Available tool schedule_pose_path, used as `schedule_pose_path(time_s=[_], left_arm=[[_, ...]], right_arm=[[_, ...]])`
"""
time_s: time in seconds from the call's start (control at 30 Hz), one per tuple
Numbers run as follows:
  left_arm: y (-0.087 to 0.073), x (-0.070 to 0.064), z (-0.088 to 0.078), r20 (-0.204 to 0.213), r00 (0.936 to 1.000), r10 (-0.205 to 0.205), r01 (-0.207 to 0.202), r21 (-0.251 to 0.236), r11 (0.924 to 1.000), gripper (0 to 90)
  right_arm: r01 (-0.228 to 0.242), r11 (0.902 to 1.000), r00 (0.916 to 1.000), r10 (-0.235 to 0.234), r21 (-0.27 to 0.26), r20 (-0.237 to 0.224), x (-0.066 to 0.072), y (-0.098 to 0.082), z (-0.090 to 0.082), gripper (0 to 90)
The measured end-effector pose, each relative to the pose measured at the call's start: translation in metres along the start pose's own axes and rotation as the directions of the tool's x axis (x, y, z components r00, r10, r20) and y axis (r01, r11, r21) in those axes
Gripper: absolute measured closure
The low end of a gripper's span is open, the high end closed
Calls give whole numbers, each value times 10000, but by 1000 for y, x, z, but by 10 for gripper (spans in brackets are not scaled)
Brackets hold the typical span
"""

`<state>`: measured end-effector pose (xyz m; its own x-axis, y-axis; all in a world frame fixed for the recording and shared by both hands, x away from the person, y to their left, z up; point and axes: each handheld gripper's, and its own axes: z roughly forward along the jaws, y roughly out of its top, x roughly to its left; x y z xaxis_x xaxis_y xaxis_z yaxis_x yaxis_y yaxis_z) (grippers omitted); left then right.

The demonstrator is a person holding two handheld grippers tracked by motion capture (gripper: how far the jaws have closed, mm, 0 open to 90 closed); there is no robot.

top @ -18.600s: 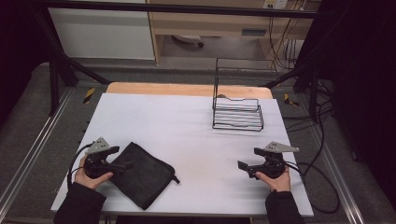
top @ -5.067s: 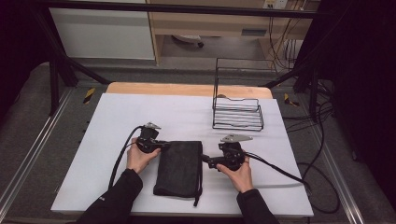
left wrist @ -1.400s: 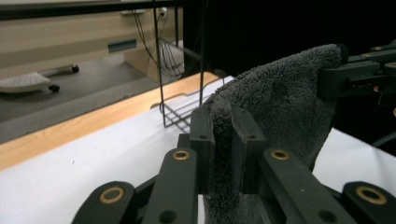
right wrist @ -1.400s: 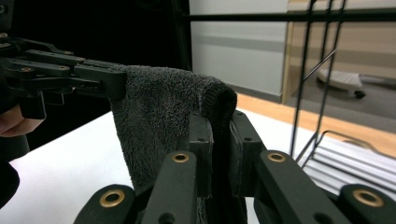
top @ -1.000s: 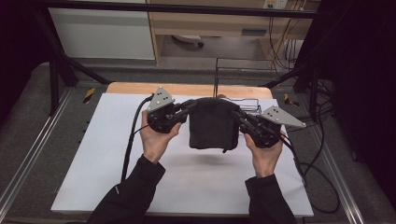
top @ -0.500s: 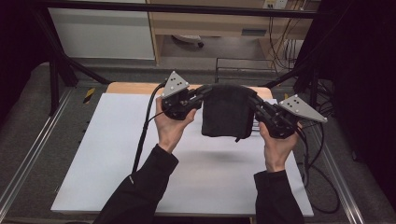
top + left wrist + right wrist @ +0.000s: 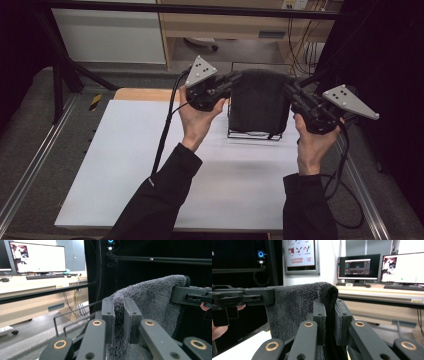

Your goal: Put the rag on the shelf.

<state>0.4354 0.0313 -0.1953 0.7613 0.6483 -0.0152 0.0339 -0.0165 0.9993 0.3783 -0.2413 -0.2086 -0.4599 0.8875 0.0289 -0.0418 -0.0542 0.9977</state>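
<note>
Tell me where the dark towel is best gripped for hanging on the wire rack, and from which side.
Grip the towel at its two top corners, one from each side, as the left gripper and right gripper do now. The folded upper edge is thick enough for the jaws to pinch, and the rest hangs flat and straight in front of the wire rack, probably easy to drape.

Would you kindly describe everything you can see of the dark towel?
The towel is dark grey, fluffy terry cloth, folded double. It hangs in the air, stretched flat between the left gripper and the right gripper, each shut on an upper corner. In the high view it hangs in front of the black wire rack, whose base shows beneath its lower edge.
</note>
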Motion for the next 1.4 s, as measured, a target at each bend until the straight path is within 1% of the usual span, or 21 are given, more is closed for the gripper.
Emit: schedule_pose_path(time_s=[0.17,0.23,0.33,0.4,0.5,0.57,0.8,0.87,0.93,0.97,1.13,1.27,1.33,1.37,1.4], left_arm=[[16,0,9,-82,9999,120,-121,-56,9999,804],[22,-1,13,-176,9997,150,-150,-37,9999,804],[32,-2,17,-325,9987,398,-400,-31,9992,804],[38,-2,20,-419,9983,417,-419,-42,9991,804],[46,0,25,-467,9984,306,-310,-88,9995,804],[51,1,29,-560,9974,452,-457,-84,9989,804],[67,8,39,-778,9956,525,-549,-294,9981,804],[71,11,41,-818,9955,483,-515,-371,9980,804],[76,14,43,-903,9944,541,-576,-369,9977,804],[78,16,43,-1017,9931,578,-622,-416,9972,804],[86,23,48,-1260,9915,329,-400,-544,9977,804],[91,31,53,-1422,9896,229,-304,-506,9983,804],[93,35,56,-1453,9893,80,-167,-589,9981,804],[94,36,57,-1464,9892,62,-152,-608,9980,804],[94,38,59,-1486,9888,131,-221,-590,9980,804]], right_arm=[[160,9996,9998,-157,-229,153,-6,16,3,822],[203,9994,9996,-198,-268,192,-9,21,5,822],[185,9992,9996,-177,-367,218,-13,28,9,822],[198,9990,9996,-190,-413,208,-15,32,11,822],[247,9984,9995,-236,-503,224,-19,38,16,822],[239,9981,9995,-226,-571,243,-22,42,19,822],[199,9960,9993,-170,-866,336,-32,55,36,822],[166,9954,9994,-138,-942,303,-35,59,41,822],[243,9947,9993,-213,-996,315,-36,63,45,822],[273,9943,9992,-241,-1026,324,-36,65,47,822],[407,9936,9988,-375,-1058,324,-39,74,62,822],[435,9935,9985,-398,-1050,363,-41,78,73,822],[398,9935,9988,-365,-1070,330,-43,79,78,821],[414,9934,9987,-380,-1074,338,-43,80,80,822],[415,9932,9987,-379,-1086,343,-44,80,81,822]])
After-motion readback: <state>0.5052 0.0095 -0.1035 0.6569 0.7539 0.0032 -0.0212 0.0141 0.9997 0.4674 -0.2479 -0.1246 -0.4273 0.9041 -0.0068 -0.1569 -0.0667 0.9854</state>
